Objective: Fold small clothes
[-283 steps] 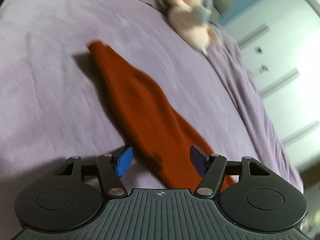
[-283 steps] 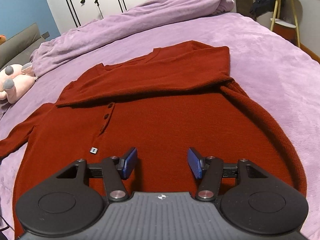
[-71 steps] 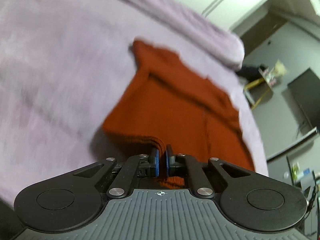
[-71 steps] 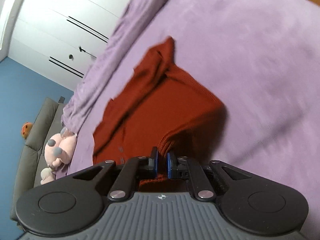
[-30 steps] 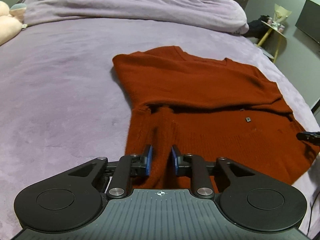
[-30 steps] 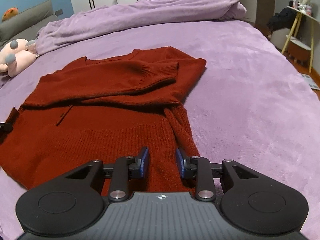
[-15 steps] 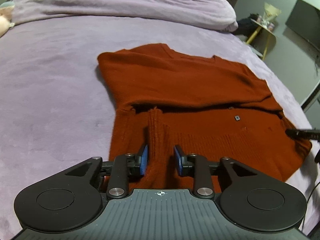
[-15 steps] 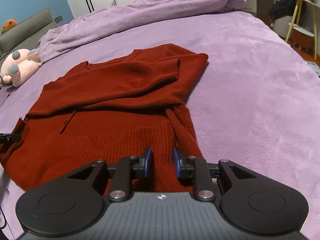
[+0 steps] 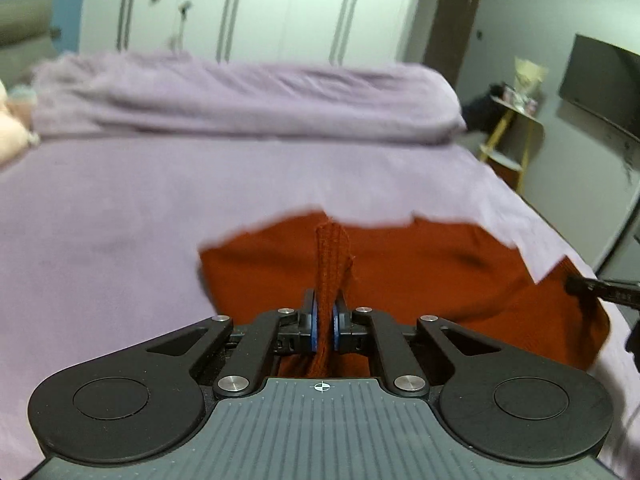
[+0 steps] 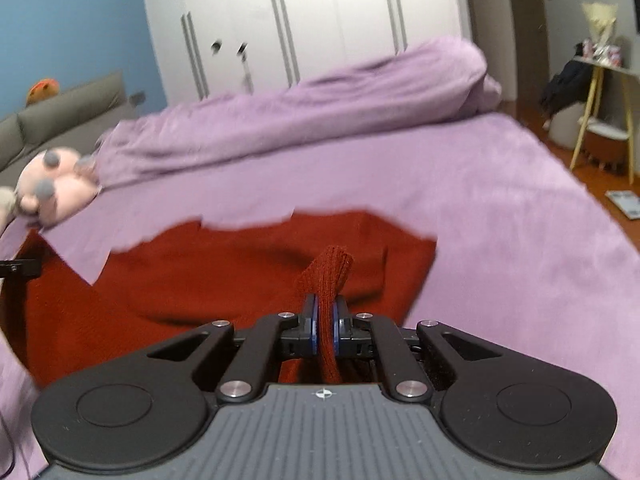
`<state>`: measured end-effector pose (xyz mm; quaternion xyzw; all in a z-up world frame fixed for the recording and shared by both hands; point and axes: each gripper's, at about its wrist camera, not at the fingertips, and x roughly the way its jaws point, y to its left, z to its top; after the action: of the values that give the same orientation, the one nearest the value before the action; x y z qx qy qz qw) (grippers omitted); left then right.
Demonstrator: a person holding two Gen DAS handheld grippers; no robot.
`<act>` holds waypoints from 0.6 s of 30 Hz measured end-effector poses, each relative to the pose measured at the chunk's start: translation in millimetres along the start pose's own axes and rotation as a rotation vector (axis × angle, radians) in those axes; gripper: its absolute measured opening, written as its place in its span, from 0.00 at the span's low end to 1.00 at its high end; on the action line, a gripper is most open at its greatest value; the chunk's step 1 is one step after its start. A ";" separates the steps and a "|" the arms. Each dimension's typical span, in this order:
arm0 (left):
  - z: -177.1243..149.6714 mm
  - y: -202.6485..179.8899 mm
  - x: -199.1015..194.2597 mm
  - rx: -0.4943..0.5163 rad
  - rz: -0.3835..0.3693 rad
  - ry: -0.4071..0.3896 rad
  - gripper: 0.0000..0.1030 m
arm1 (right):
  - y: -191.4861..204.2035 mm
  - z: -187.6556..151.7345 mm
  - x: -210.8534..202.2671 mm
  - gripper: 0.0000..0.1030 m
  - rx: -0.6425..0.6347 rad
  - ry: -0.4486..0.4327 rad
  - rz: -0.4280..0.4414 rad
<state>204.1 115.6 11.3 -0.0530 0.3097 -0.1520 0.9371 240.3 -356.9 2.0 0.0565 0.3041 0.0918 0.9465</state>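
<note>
Presently the red knitted sweater [image 9: 420, 268] lies on the purple bed [image 9: 120, 240], its near hem gathered and raised off the bed at two spots. Left gripper [image 9: 324, 326]: jaws have just been closing and now pinch a ribbed fold of the sweater hem between the blue pads [image 9: 314, 328]; the fold stands upright above the jaws. Right gripper [image 10: 325, 326]: jaws have likewise just been closing and now clamp a similar ribbed fold of the sweater [image 10: 240, 276], which leans slightly to the right above the pads [image 10: 315, 328]. Relative to the sweater, a rolled purple duvet [image 10: 320, 108] lies beyond it along the far side of the bed, a pink plush toy [image 10: 52, 184] sits at the far left beside the duvet end, and white wardrobe doors [image 10: 300, 20] stand behind. Both views are motion-blurred; sweater outline is smeared, so the fold state of the body cannot be read.
</note>
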 end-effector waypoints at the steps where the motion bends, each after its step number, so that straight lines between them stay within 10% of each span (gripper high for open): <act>1: 6.7 2.7 7.3 -0.004 0.027 -0.009 0.08 | 0.7 5.2 7.1 0.06 -0.003 -0.010 -0.018; 9: -8.2 19.3 92.9 -0.058 0.106 0.186 0.12 | -11.2 -2.0 89.0 0.13 -0.003 0.165 -0.113; 13: -22.6 20.6 85.5 -0.051 0.070 0.163 0.36 | -12.0 -6.6 80.8 0.24 -0.015 0.163 -0.069; 18: -26.0 18.1 86.7 -0.022 0.047 0.182 0.30 | -10.0 -10.4 78.4 0.14 -0.050 0.164 -0.073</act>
<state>259.2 105.0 -62.0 -0.0421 0.3962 -0.1308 0.9078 298.2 -349.9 -52.3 0.0139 0.3802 0.0692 0.9222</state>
